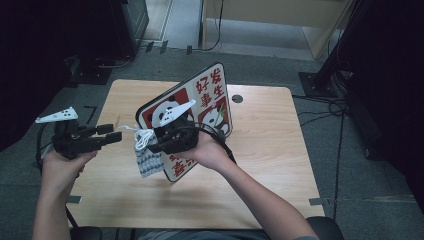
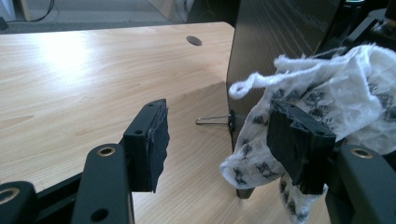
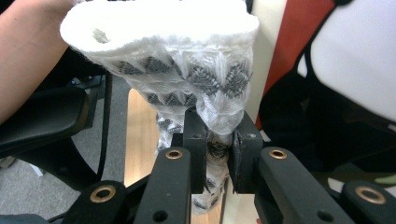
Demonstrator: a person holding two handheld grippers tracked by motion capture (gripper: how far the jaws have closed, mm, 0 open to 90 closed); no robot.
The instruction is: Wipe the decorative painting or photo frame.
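A white sock (image 1: 146, 155) with a grey zigzag pattern hangs above the wooden table (image 1: 260, 160), in front of a standing panda sign board (image 1: 210, 95). My right gripper (image 1: 153, 144) is shut on it; in the right gripper view both pads pinch the sock (image 3: 187, 60) in the middle, and its white cuff bulges above my right gripper (image 3: 217, 140). My left gripper (image 1: 113, 134) is held level just left of the sock, open. In the left gripper view the sock (image 2: 345, 88) lies behind the right-hand jaw of my left gripper (image 2: 224, 140), and nothing is between the pads.
The board's dark back (image 2: 280, 46) stands upright on the table, with a binder clip (image 2: 217, 120) at its foot. There is a round cable hole (image 1: 237, 98) near the table's far edge. A stand base (image 1: 317, 82) and cables lie on the floor to the right.
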